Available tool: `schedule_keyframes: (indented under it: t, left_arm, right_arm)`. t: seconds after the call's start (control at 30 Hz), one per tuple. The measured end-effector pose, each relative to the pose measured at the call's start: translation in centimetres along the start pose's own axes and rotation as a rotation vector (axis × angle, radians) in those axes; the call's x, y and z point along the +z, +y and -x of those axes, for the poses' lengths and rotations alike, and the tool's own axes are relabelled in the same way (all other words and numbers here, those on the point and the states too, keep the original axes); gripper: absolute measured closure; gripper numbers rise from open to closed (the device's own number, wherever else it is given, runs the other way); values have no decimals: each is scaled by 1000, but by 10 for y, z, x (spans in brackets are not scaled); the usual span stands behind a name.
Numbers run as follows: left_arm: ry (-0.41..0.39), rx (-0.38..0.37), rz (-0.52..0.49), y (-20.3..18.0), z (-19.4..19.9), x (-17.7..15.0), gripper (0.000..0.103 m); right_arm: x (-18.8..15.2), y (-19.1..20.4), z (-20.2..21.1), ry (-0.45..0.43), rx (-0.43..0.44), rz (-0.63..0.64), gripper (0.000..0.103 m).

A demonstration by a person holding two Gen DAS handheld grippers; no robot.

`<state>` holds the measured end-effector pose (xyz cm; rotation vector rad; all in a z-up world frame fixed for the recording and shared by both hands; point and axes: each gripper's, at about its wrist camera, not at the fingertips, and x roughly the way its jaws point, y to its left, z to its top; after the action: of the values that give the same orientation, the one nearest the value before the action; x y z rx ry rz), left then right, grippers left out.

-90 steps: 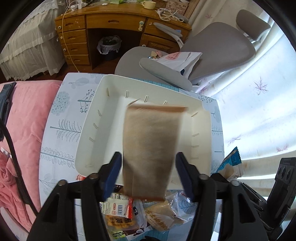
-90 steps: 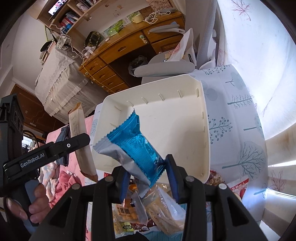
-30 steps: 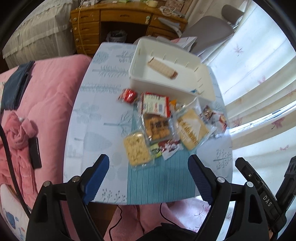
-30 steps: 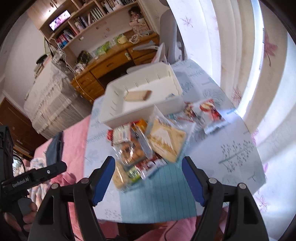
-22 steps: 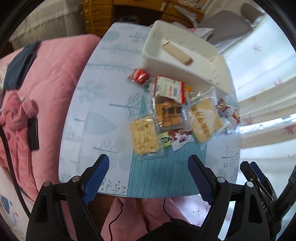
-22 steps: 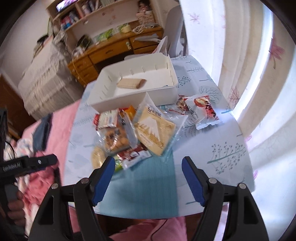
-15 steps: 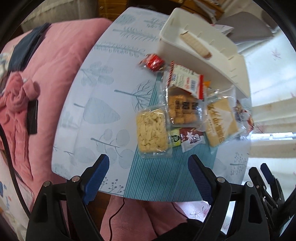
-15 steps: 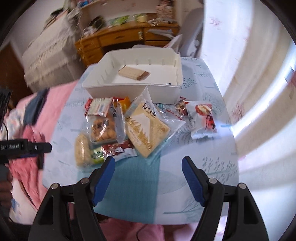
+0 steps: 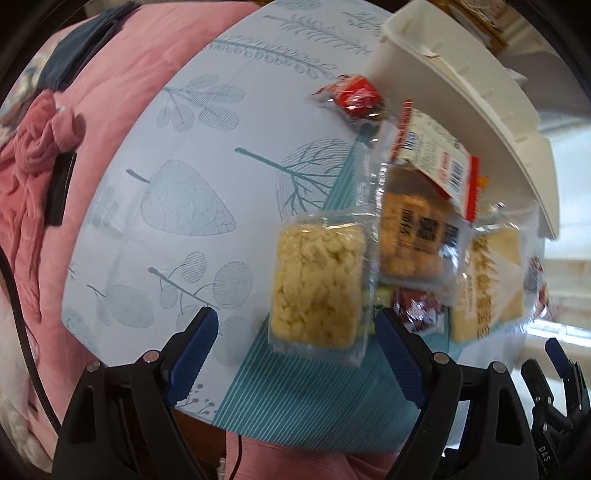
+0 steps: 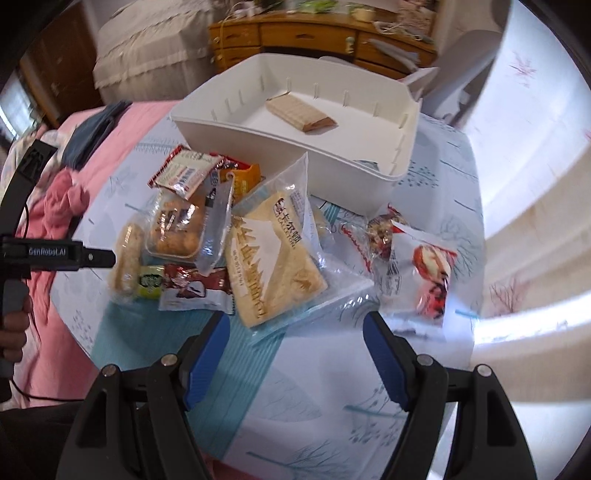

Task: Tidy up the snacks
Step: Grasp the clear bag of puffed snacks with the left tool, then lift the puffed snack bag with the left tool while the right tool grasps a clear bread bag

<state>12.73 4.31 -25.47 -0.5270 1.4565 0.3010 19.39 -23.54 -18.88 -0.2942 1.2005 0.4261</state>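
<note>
Both our grippers, left gripper (image 9: 293,352) and right gripper (image 10: 295,354), now empty and apart, have dropped toward the snack pile (image 10: 221,243); the tray (image 10: 258,140) at twelve o'clock holds one wafer (image 10: 301,116).

White bin (image 10: 258,138): smooth matt plastic; the wafer pack (image 10: 301,116) inside looks like matt tan paper; table cover (image 9: 184,206) is a smooth, faintly sheeny printed sheet. Rice-cracker pack (image 9: 317,284) and bread bag (image 10: 273,258) are glossy, crinkled clear film; red-and-white packet (image 10: 424,271) is shiny foil-like wrap. Gripper pads (image 10: 207,354) are ribbed blue rubbery plastic on black matt plastic arms; pink bedding (image 9: 122,70) is soft cloth; desk (image 10: 314,35) is varnished wood.
</note>
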Motion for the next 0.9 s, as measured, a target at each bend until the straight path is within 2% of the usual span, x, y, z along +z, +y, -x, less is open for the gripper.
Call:
schedule_keyframes:
  t: [0.07, 0.3, 0.6, 0.83, 0.9]
  left_arm:
    - [5, 2, 24, 3, -6, 2, 17]
    - [16, -39, 91, 6, -25, 9, 17]
    - [28, -82, 161, 11, -41, 18, 17]
    - [20, -121, 214, 21, -40, 33, 37]
    - [24, -127, 221, 26, -40, 33, 41]
  right_arm:
    - [4, -3, -10, 19, 15, 31, 22]
    - [18, -9, -41, 70, 56, 99, 21]
    - [28, -22, -78, 164, 101, 91, 21]
    - [31, -36, -91, 194, 144, -12, 21]
    - [30, -39, -89, 187, 154, -34, 25]
